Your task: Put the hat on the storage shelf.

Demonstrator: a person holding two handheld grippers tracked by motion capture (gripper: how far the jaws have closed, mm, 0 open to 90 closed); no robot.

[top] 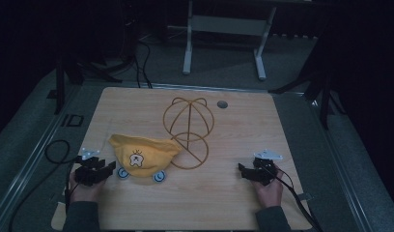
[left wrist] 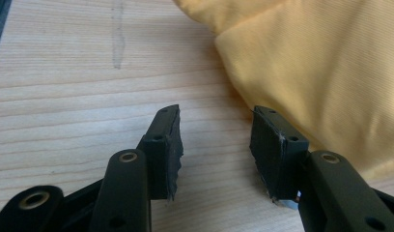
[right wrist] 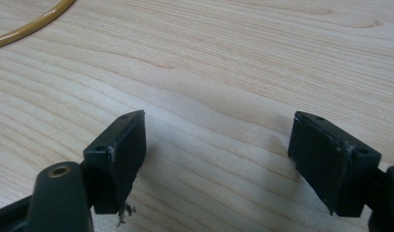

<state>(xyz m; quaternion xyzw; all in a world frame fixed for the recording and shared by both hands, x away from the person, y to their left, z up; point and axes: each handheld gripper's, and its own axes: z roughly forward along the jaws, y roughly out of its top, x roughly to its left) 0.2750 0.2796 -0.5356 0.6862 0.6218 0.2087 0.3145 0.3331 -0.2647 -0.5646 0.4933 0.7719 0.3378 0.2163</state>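
Both claws agape, yellow hat (left wrist: 325, 72) just beside left claw (left wrist: 217, 145), untouched.

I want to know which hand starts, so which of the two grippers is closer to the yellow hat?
The left gripper: its open jaws sit right beside the yellow hat, while the right gripper rests open on bare table, well away.

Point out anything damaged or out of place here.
The pad on the right gripper is frayed, shreds hanging off its lower edge. The yellow hat lies crumpled on the table, off the wire stand beside it.
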